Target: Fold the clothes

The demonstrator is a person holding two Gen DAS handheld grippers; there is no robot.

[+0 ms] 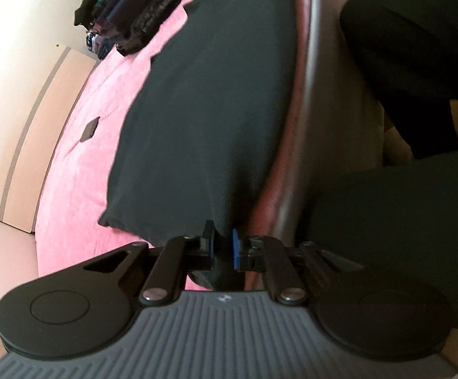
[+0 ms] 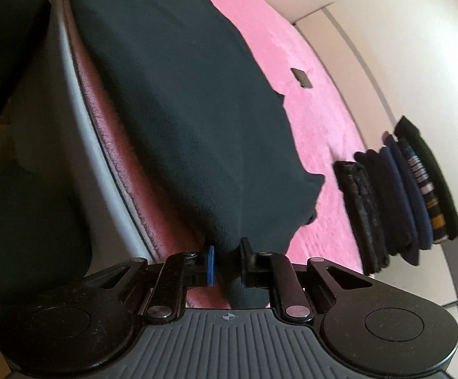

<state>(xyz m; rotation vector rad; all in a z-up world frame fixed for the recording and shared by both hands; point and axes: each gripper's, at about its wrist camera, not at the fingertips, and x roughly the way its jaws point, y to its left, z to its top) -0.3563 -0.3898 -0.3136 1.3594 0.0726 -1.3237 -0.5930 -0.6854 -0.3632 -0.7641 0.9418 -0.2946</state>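
A dark green garment [image 1: 203, 110] lies spread over a pink fuzzy blanket [image 1: 80, 189], reaching the near edge of the bed. My left gripper [image 1: 222, 246] is shut on a bunch of its cloth at that near edge. The same dark green garment [image 2: 178, 110] fills the right wrist view, where my right gripper [image 2: 227, 262] is shut on another pinch of its hem. Cloth bulges out between and behind both pairs of fingers. The two views are tilted in opposite directions.
A stack of folded dark clothes [image 1: 127, 12] sits further back on the blanket [image 2: 317, 120], seen too as the folded stack [image 2: 399, 195]. A small dark tag [image 1: 90, 129] lies on the pink. The bed's reddish padded rim [image 2: 109, 132] and a person's dark-clothed legs [image 1: 412, 63] are close.
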